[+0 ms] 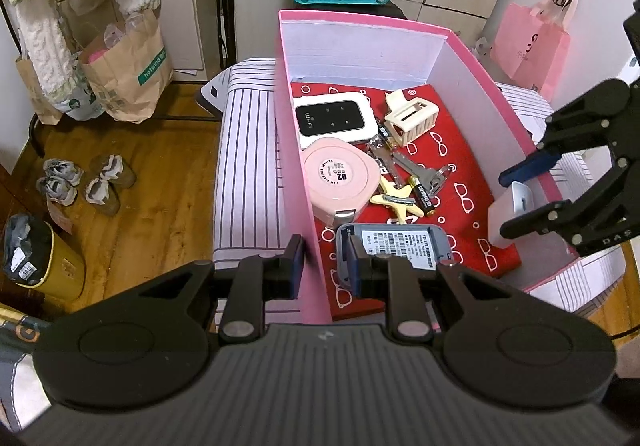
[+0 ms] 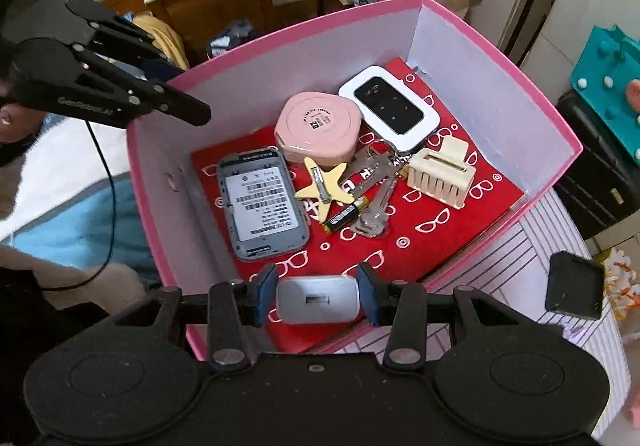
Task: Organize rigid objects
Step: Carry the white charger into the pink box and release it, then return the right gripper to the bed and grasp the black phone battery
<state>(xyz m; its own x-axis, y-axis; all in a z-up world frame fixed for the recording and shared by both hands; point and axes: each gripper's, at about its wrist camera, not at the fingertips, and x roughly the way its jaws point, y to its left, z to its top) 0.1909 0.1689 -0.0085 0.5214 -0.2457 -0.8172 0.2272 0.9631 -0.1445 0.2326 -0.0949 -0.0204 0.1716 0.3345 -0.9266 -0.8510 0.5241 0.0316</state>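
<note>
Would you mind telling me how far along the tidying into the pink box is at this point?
Mostly done: the pink box already holds the white Wi-Fi router, pink round case, grey device, star clip, keys, battery and cream hair claw. In hand: the right gripper holds a white charger over the box. Left: release it, then the black square item outside. The left gripper is open, empty.
</note>
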